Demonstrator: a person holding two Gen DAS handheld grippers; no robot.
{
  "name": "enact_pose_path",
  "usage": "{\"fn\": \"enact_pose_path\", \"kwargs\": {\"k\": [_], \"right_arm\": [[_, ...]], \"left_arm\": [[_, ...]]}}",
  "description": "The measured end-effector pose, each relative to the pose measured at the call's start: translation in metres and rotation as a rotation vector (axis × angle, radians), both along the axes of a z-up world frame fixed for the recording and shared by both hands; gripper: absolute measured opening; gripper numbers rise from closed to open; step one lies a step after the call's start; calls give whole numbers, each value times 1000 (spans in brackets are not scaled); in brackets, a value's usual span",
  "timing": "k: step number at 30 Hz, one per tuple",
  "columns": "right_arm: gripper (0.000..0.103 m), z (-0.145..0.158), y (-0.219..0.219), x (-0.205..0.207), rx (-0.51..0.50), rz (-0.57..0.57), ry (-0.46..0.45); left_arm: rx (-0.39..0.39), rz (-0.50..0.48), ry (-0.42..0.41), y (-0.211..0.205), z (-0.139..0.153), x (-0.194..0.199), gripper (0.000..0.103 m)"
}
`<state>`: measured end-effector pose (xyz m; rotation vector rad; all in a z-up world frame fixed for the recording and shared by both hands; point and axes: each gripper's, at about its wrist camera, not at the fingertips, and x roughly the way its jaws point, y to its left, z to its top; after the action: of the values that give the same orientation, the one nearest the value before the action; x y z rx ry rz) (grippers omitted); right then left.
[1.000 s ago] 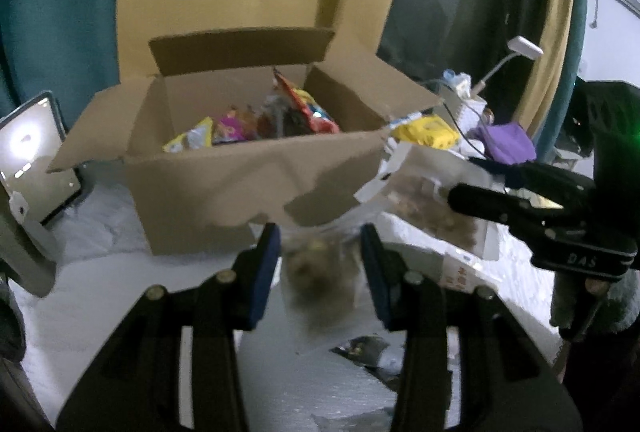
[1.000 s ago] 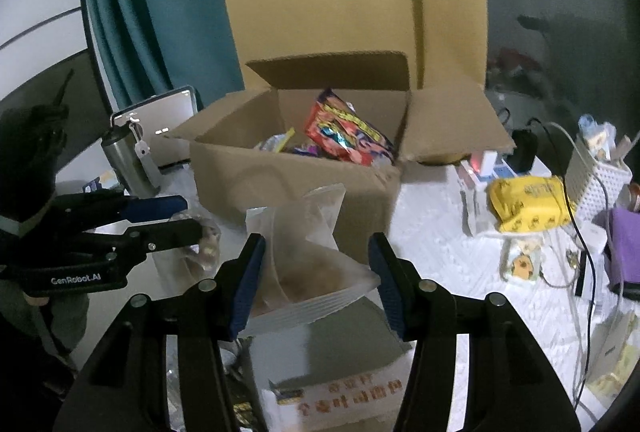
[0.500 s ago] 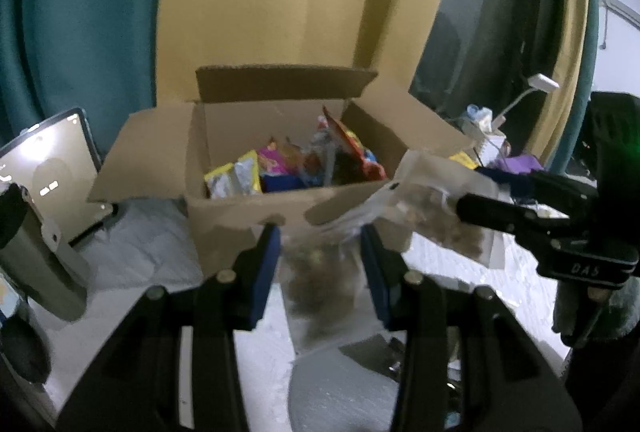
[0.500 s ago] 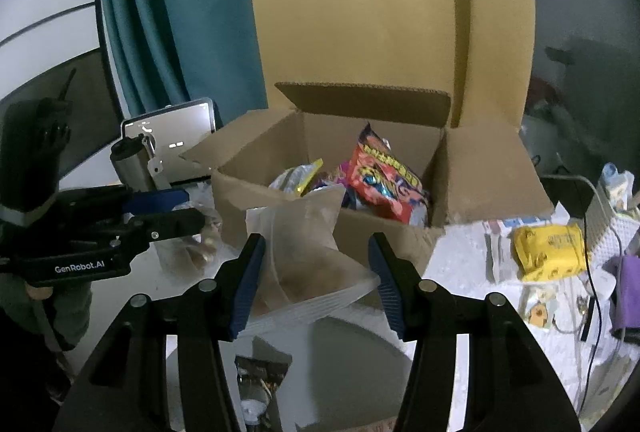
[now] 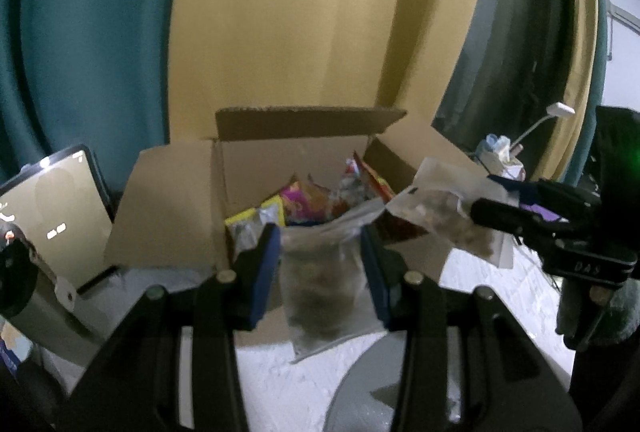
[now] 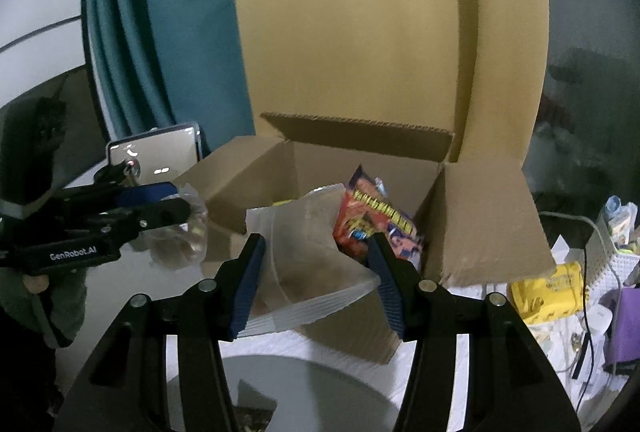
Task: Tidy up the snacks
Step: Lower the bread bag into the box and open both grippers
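Pinched between the left gripper's [image 5: 320, 264] blue pads, a clear snack pouch [image 5: 320, 288]; clamped between the right gripper's [image 6: 316, 272] pads, a second clear zip bag [image 6: 308, 264]; just beyond both sets of fingertips, an open cardboard box [image 6: 472, 232] holding colourful snack packets [image 6: 372, 220].

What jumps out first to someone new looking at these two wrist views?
The open cardboard box at centre, with bright snack packets inside and a yellow and teal curtain behind it. In front of it, each gripper is shut on a clear bag of brownish snacks: the left gripper on one bag, the right gripper on the other, both at the box's near wall.
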<state>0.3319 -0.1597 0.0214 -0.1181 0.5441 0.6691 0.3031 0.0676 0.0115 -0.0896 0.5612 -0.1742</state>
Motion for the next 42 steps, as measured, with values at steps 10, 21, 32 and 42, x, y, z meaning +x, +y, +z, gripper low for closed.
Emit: {"fn": "enact_pose_path", "kwargs": {"k": [10, 21, 32, 42], "right_arm": [[56, -5, -6, 52, 30, -86, -16], [56, -22, -7, 128, 24, -167, 14], [65, -26, 13, 167, 11, -209, 36], [72, -22, 11, 145, 0, -193, 31]], "left_arm": [[7, 29, 4, 9, -5, 53, 42], [3, 43, 47, 13, -21, 116, 42], [-31, 43, 96, 14, -37, 149, 51], [-54, 54, 60, 13, -23, 119, 78]]}}
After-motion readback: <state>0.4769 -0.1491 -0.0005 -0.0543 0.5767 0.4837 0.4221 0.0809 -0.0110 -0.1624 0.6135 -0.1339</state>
